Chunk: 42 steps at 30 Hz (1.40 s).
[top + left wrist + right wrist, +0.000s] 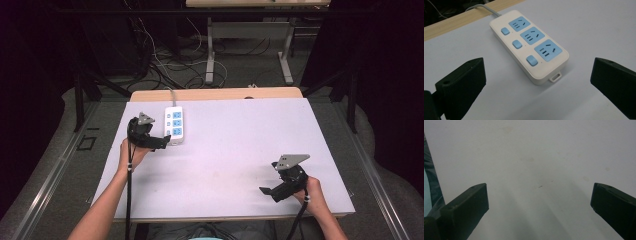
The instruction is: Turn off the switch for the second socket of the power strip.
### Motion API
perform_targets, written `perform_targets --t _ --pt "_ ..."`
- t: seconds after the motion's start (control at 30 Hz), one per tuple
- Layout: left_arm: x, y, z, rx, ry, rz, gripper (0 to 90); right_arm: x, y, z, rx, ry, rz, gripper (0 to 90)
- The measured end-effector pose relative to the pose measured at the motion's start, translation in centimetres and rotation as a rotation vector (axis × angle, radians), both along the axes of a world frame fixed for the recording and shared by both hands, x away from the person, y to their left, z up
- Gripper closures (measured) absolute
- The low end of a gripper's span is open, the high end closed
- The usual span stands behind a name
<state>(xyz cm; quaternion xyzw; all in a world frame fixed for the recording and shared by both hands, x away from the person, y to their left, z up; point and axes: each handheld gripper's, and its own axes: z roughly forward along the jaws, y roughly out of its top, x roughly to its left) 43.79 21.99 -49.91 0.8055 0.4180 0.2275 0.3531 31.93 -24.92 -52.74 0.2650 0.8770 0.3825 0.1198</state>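
Black jaws of the right gripper [270, 192] stand spread over bare table [240, 150] at the near edge, holding nothing. Farther off, the left gripper [161, 142], jaws also spread, faces the near end of the power strip [529, 45]. No grasp yet; everything seems left to do.

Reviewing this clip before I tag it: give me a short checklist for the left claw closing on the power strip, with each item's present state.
1. Left claw open: ok, jaws spread wide.
2. Power strip lined up between the jaws: ok.
3. Strip flat on the table: ok.
4. Jaws level with the strip's sides: cannot tell.
5. Cord free to follow: cannot tell, it runs off the far edge.
6. Right claw out of the way: ok, open near the table's front right.
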Motion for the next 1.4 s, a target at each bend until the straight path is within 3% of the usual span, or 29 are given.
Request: perform_targets --t 0.43,0.97,1.4 --pt "-4.2 0.8 0.3 0.016 -0.007 -0.029 0.1 0.0 0.0 0.0 -0.001 -0.001 -0.002 0.8" --pt "-7.5 1.1 0.3 0.039 -0.01 -0.06 0.1 0.0 0.0 0.0 -0.003 0.001 -0.003 0.8" --pt "-10.0 1.0 0.0 0.027 -0.013 -0.087 0.1 0.0 -0.1 0.0 -0.006 0.009 -0.001 0.8"
